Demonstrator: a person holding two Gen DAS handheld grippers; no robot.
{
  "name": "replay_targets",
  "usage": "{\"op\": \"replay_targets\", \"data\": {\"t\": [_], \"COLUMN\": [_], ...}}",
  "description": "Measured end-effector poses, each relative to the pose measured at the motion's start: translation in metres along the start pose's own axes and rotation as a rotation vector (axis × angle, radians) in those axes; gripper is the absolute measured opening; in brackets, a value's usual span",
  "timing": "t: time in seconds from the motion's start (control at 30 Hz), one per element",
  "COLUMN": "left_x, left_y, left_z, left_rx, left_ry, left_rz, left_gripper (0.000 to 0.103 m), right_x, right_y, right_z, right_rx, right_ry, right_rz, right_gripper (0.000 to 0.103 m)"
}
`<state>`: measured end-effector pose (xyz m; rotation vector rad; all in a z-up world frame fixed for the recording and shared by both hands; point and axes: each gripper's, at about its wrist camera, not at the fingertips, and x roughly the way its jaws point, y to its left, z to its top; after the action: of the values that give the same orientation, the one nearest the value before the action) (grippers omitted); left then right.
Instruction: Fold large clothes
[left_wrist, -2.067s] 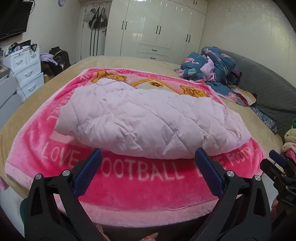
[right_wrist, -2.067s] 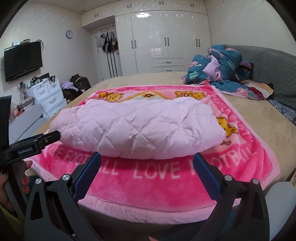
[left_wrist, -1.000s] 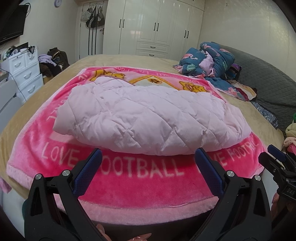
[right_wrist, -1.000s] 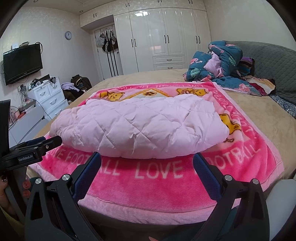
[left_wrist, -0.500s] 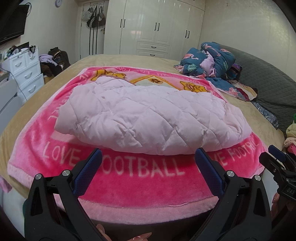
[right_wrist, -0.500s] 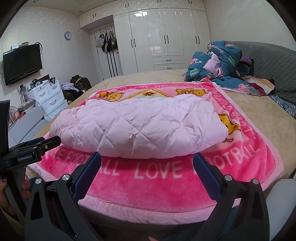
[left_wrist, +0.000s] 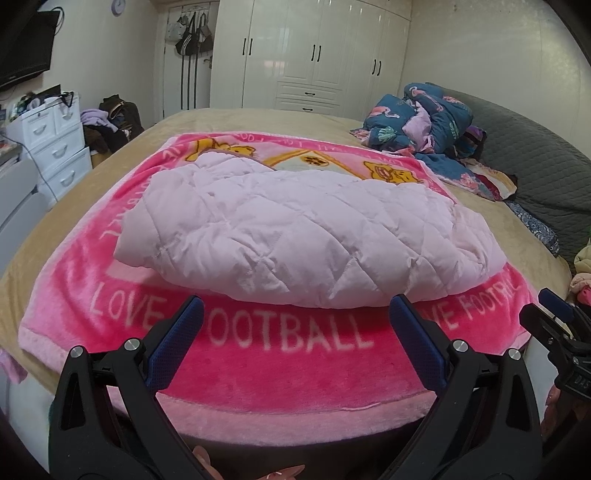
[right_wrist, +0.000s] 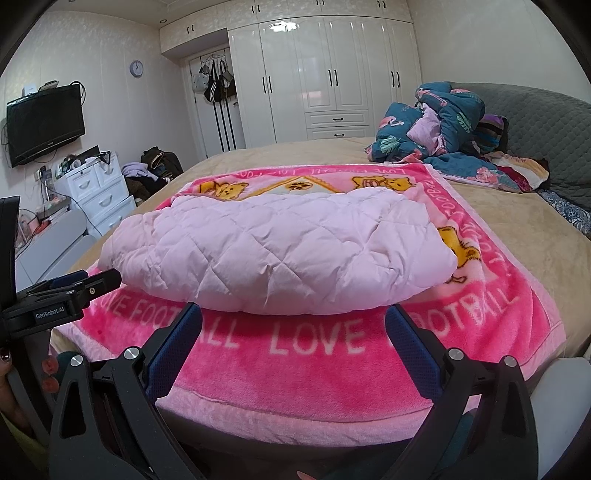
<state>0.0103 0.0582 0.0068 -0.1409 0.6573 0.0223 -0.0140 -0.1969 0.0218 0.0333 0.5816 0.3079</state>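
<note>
A pale pink quilted padded garment (left_wrist: 306, 232) lies folded into a thick bundle on a bright pink "LOVE FOOTBALL" blanket (left_wrist: 280, 332) spread on the bed. It also shows in the right wrist view (right_wrist: 280, 254) on the same blanket (right_wrist: 314, 343). My left gripper (left_wrist: 295, 314) is open and empty, held near the bed's front edge, short of the bundle. My right gripper (right_wrist: 293, 321) is open and empty, also at the front edge. Each gripper shows in the other's view, the right one (left_wrist: 554, 332) and the left one (right_wrist: 70, 291).
A heap of dark blue patterned bedding (right_wrist: 443, 125) lies at the far right of the bed by the grey headboard (right_wrist: 546, 118). White drawers (right_wrist: 99, 192) and clothes stand at the left. White wardrobes (right_wrist: 332, 74) line the far wall.
Both grippers stay open and nearly still at the bed's front edge. The views shift only slightly. The folded garment has not moved.
</note>
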Motion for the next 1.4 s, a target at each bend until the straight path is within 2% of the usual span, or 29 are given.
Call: {"op": "replay_targets", "data": {"t": [0.7, 1.03, 1.1, 1.17, 1.27, 1.37, 1.4], "left_x": [0.0, 0.009, 0.012, 0.018, 0.033, 0.041, 0.043], "left_y": [0.004, 0.015, 0.022, 0.039, 0.09, 0.16, 0.188], "left_z": [0.0, -0.005, -0.007, -0.007, 0.001, 0.018, 0.025], "left_rx": [-0.001, 0.007, -0.008, -0.03, -0.108, -0.21, -0.237], "left_ry": [0.008, 0.059, 0.067, 0.075, 0.099, 0.11, 0.1], "left_rz": [0.003, -0.001, 0.008, 0.048, 0.16, 0.267, 0.32], "left_gripper": [0.094, 0.094, 0.094, 0.094, 0.094, 0.094, 0.094], "right_x": [0.0, 0.001, -0.002, -0.005, -0.011, -0.018, -0.022], "right_y": [-0.001, -0.007, -0.02, -0.041, -0.097, -0.191, -0.232], "right_z": [0.0, -0.003, -0.003, -0.005, -0.014, -0.035, -0.048], "right_rx": [-0.003, -0.004, 0.026, 0.066, 0.159, 0.293, 0.347], "right_ry": [0.004, 0.013, 0.003, -0.011, -0.006, 0.033, 0.055], "right_rz": [-0.005, -0.042, -0.081, -0.143, -0.269, -0.495, -0.601], "right_gripper": [0.099, 0.099, 0.099, 0.099, 0.099, 0.099, 0.099]}}
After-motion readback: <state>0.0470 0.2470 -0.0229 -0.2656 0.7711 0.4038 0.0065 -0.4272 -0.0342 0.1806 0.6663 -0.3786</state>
